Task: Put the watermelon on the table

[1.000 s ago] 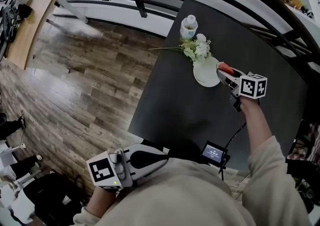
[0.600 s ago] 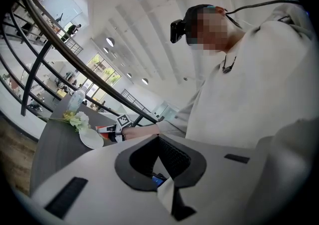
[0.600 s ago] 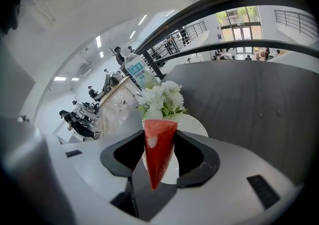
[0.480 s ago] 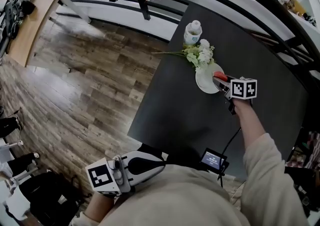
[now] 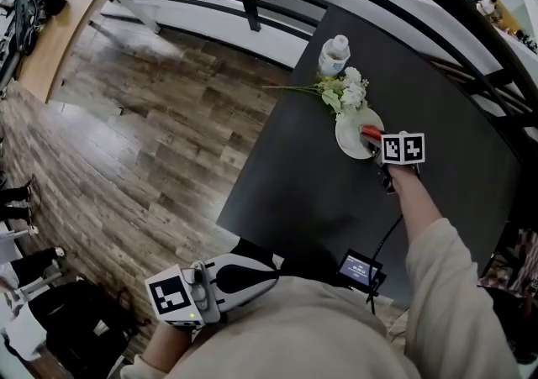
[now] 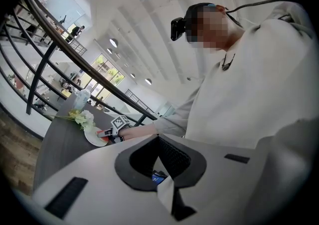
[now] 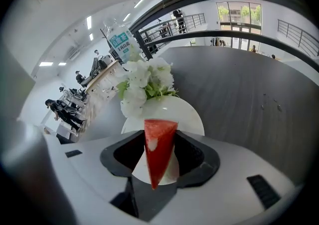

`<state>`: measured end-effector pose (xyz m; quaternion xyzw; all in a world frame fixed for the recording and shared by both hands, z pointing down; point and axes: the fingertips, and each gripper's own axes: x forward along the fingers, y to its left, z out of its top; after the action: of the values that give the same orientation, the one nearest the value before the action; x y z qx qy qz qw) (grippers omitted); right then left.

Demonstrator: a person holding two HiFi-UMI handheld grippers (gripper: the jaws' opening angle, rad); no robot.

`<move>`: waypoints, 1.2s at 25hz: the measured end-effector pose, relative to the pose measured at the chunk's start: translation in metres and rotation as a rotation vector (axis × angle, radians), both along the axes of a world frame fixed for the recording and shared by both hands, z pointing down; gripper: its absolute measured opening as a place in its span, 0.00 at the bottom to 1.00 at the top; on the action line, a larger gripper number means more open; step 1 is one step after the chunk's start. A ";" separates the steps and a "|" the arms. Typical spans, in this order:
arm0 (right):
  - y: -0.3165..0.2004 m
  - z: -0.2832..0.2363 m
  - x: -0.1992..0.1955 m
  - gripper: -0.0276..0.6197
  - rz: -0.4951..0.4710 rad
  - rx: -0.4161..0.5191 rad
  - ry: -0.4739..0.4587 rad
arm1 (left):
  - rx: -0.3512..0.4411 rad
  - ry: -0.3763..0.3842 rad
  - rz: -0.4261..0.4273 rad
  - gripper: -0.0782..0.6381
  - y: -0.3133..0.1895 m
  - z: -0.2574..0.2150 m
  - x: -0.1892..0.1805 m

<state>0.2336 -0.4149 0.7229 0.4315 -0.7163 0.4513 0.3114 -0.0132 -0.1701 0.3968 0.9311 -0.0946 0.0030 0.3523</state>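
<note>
The wooden floor (image 5: 143, 134) spreads well to the left of the white plate (image 5: 346, 140), past the counter's edge. The dark counter (image 5: 311, 192) carries the plate near its far side.

The person's pale sleeve (image 5: 437, 285) reaches toward the plate from the near side. The left tool (image 5: 256, 268) is well apart from the plate, held level against the person's body. Its jaws are pressed together with nothing between them.

The right tool (image 7: 159, 166) is tilted down over the plate's near rim, pinching the watermelon (image 7: 160, 136), a red wedge with its narrow point toward the camera. A clear bottle (image 5: 334, 54) stands beyond the plate. A spray of white flowers (image 5: 346, 92) lies between the bottle and the plate, its blooms overlapping the far rim.

The watermelon appears to hang just above the plate, gripped on both flat sides. Whether it already touches the plate cannot be told.

The step in hand looks like the set-down, with carrying nearly finished. The next move likely calls for easing the wedge down until something supports it. The jaws then need to spread slowly so the slice does not tip toward the flowers.
</note>
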 end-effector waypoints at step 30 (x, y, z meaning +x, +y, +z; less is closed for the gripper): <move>-0.005 -0.001 -0.005 0.38 -0.012 0.000 0.025 | 0.008 0.011 0.004 0.12 0.000 0.000 -0.003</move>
<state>0.2284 -0.4200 0.7220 0.4329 -0.7149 0.4441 0.3229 -0.0164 -0.1699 0.3966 0.9327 -0.0906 -0.0017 0.3489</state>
